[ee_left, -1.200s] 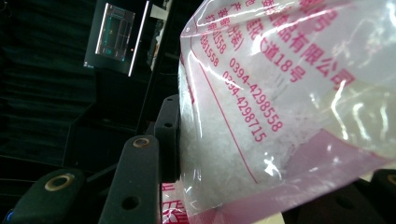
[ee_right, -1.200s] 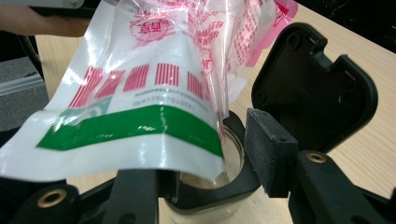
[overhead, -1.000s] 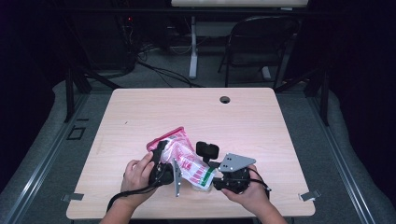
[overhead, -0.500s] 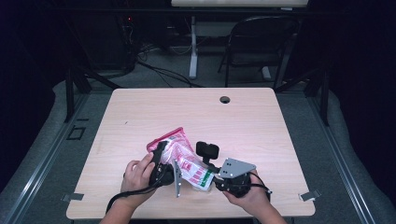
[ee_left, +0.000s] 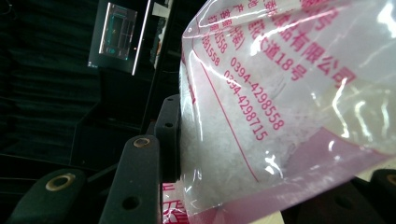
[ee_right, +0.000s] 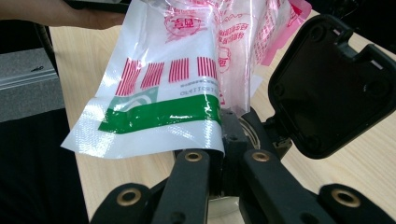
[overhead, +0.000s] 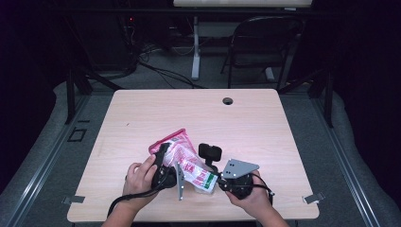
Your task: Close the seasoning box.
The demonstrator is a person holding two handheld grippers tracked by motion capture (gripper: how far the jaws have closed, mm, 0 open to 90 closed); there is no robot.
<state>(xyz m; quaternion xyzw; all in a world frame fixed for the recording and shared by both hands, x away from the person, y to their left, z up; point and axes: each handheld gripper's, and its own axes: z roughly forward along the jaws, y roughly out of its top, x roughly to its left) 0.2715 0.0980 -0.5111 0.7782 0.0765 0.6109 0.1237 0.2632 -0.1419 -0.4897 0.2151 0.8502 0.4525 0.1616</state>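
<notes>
A: Hand pose, high view. Both forearms enter from the near edge of the pale wood-grain table (overhead: 142, 113). The left hand (overhead: 141, 177) wraps its left gripper (overhead: 165, 161), which points away from the person and slightly toward the middle. The right hand (overhead: 250, 194) cups the right gripper (overhead: 218, 182) from below, its grey three-cornered plate (overhead: 240, 167) on top, jaws pointing left toward the other hand.

B: Position of the clear plastic pouch printed in pink, red and green (overhead: 182, 156)?

A: Stretched between the two grippers, over the near middle of the table, its pink end toward the far side and its green-banded end (ee_right: 159, 114) toward the right gripper.

B: Grip state, left?

A: In the left gripper view the pouch (ee_left: 280, 102) sits between the black jaws, pressed against the left one; held. White granular contents show through the film, with red printed digits across it.

B: Right?

A: Jaws have just been closing; in the right gripper view they meet, with the pouch's crinkled lower edge pinched between them. The film is glossy and creased, with red bars above the green band.

B: Anything else nearby?

A: A black rounded-square plastic block on a stem (ee_right: 327, 84), matte, just beside the pouch on the table, and a round grommet hole (overhead: 228, 100) well apart at the far side.
</notes>
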